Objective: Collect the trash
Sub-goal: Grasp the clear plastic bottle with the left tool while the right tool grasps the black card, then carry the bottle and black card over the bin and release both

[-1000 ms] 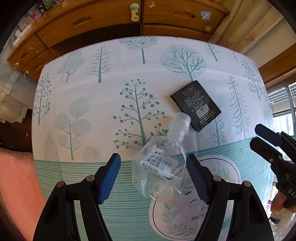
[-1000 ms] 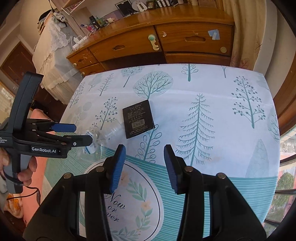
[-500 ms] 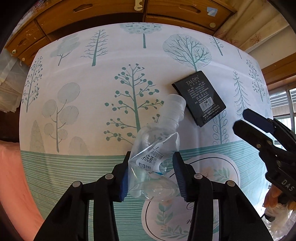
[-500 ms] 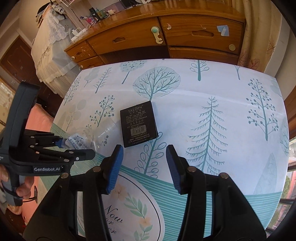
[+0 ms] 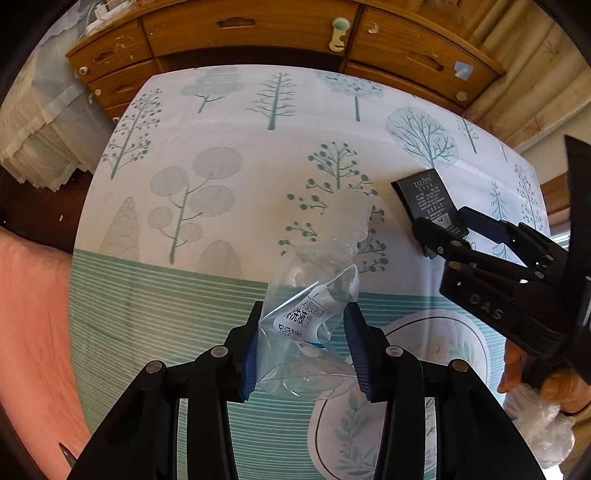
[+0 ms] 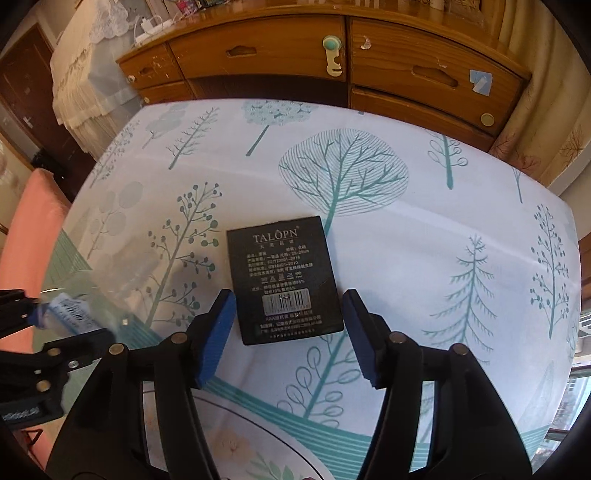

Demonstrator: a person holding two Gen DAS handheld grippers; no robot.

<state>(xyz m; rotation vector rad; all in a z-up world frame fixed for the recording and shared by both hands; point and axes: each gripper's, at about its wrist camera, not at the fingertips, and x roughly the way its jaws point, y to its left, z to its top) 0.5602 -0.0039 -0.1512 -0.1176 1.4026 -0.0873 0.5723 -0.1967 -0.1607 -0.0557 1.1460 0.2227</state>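
Wooden drawers (image 6: 332,55) stand behind the tree-print desk (image 6: 424,240). Left tongs (image 5: 304,347) clench a crumpled clear bottle (image 5: 314,295), seemingly lifted off the cloth. Right tongs (image 6: 288,332) gape around the black packet (image 6: 284,280) lying mid-desk.

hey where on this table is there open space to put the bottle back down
The tablecloth is bare on the far side toward the wooden drawers, and on the side left of the bottle. It is crowded near the black packet, where the right gripper straddles it beside the left gripper.
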